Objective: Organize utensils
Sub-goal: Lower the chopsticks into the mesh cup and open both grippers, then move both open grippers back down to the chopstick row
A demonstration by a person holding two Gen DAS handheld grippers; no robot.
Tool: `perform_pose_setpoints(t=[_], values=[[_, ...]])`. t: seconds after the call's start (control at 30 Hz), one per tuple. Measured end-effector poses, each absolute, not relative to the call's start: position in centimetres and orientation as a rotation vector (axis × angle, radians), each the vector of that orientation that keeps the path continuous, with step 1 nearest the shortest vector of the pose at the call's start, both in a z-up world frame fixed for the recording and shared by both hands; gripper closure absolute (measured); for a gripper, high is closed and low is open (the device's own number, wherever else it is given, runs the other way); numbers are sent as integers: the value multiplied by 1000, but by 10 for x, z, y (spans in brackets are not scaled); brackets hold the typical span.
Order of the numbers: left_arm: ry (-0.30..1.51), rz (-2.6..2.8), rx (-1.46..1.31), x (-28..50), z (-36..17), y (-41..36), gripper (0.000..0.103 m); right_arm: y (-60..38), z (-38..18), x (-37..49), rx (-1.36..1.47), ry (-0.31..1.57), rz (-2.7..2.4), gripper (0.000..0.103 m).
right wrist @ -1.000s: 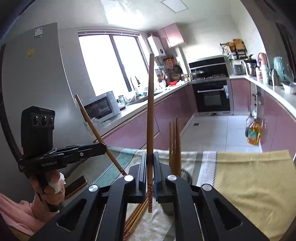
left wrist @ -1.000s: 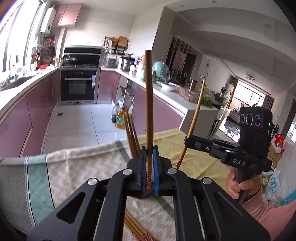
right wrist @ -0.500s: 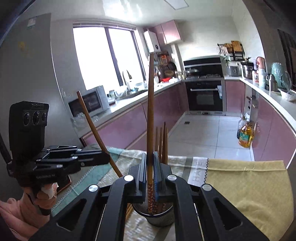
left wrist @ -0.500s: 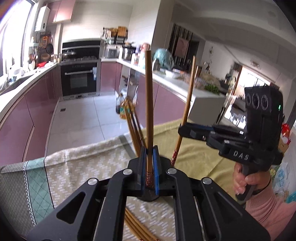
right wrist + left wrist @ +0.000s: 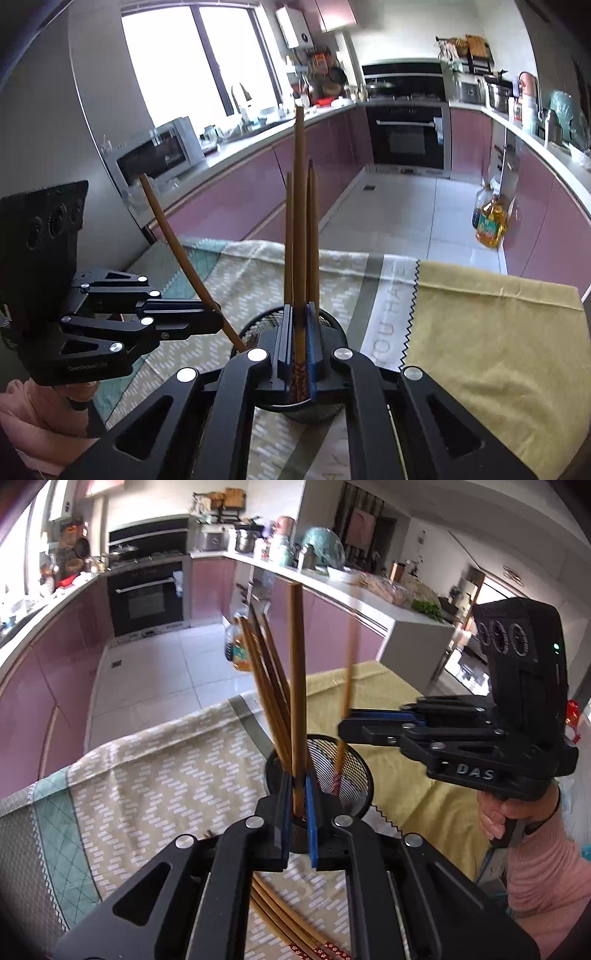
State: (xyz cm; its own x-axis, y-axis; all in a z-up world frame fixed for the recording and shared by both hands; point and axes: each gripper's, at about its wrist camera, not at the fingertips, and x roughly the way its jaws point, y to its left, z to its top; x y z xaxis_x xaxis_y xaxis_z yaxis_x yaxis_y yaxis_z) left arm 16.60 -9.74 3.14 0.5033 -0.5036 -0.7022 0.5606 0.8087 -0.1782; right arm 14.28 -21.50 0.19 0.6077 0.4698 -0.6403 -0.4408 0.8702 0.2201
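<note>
mesh holder [image 5: 354, 771] stands on the counter [image 5: 166, 775], centre frame, several chopsticks [image 5: 266, 686] already upright inside. left gripper [image 5: 298, 805] and right gripper [image 5: 300, 347] each have fingers clamped on one chopstick, tips over the rim for dropping in. loose chopsticks [image 5: 291, 926] at 6 o'clock.

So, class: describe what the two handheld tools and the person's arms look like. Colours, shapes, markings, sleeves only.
Both tools are matte black linkages with silver rivets and blue-lined fingers. The right tool carries a boxy black camera block with three round lenses, a green light and the lettering "DAS". The left tool has a similar lens block and small pale lettering, too small to read. Both sleeves are pink.
</note>
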Motion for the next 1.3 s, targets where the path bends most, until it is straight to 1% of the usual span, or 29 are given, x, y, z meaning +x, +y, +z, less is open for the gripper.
perform_pose_setpoints(t=[0.17,0.47,0.63,0.67,0.73,0.77,0.83,0.87,0.9,0.93,1.0,1.03,1.07,1.13,1.17,1.3], values=[[847,-634,78,181,27,-103,95,-211,-6,151,39,780,513,97],[884,-598,46,199,12,-103,95,-212,-8,151,62,765,518,95],[853,-574,29,195,13,-97,95,-215,-6,143,75,739,519,95],[840,-566,28,193,13,-95,92,-216,-6,140,81,731,521,95],[793,-547,12,185,19,-87,78,-217,-2,132,86,709,535,94],[772,-533,3,180,21,-82,65,-217,1,125,88,690,545,92],[706,-486,3,165,27,-71,60,-217,5,113,83,662,571,82],[689,-475,2,160,29,-67,57,-216,7,107,80,650,584,81],[665,-459,-2,150,30,-60,49,-214,8,97,77,636,611,78],[643,-443,-2,142,30,-54,44,-212,9,91,74,630,628,75],[609,-407,5,127,31,-44,30,-205,6,74,60,619,668,70],[602,-395,7,122,31,-42,26,-201,2,69,56,623,681,67],[591,-378,10,116,29,-36,19,-195,-4,64,49,638,695,66],[581,-341,28,104,21,-29,13,-186,-17,60,29,670,696,64],[583,-322,36,100,17,-27,7,-180,-28,59,20,698,695,63],[613,-268,76,87,-4,-21,6,-165,-63,65,27,808,679,63]])
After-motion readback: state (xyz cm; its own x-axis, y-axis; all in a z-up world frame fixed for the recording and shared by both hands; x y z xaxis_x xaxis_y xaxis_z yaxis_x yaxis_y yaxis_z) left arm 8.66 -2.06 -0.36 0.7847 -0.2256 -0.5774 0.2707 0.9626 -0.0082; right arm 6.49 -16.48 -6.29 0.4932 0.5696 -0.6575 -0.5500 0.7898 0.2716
